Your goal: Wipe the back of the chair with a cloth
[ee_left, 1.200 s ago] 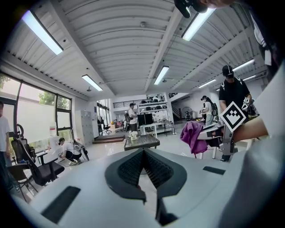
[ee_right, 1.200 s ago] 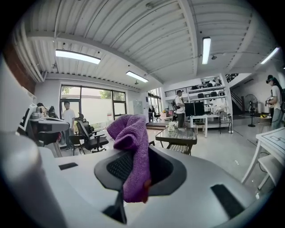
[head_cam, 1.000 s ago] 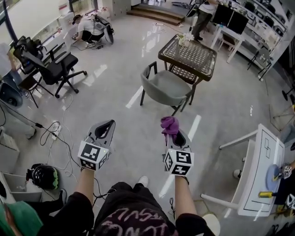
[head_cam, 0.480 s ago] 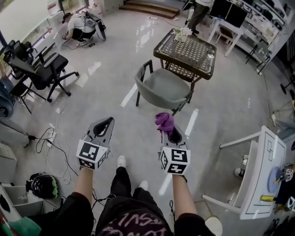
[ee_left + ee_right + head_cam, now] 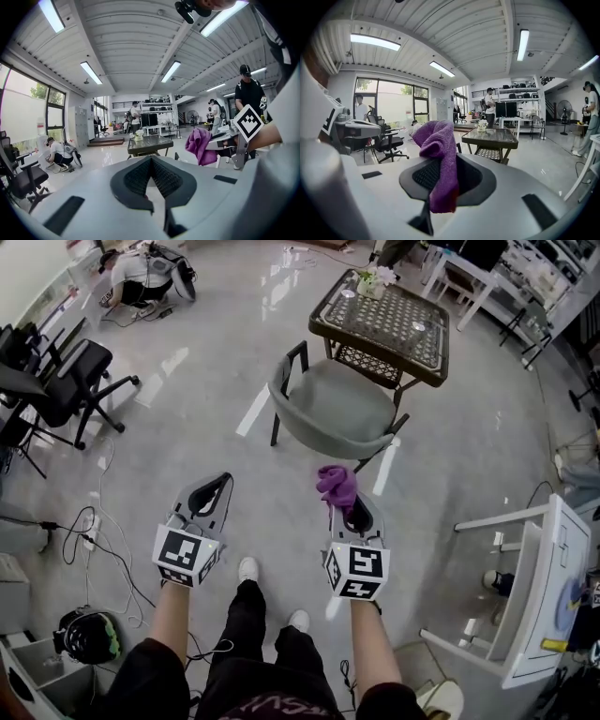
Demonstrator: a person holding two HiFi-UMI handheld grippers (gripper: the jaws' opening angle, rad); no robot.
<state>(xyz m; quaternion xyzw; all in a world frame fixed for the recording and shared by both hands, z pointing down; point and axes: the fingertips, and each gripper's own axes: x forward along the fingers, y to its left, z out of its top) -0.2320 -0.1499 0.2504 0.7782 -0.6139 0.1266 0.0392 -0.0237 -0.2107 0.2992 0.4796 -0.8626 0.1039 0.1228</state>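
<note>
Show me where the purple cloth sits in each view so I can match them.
Head view: purple cloth lower centre, clamped in the right gripper.
Left gripper view: purple cloth right of centre, mid-height.
Right gripper view: purple cloth centre, draped between the jaws.
Shared landmark: the dark mesh-top table beyond it.

Chair [image 5: 336, 414] in front of table [image 5: 379, 326]

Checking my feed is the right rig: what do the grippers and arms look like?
Both the left gripper and right gripper have pale grey shells, dark ribbed pads and a cube with black-and-white square markers. The sleeves are short, black.
</note>
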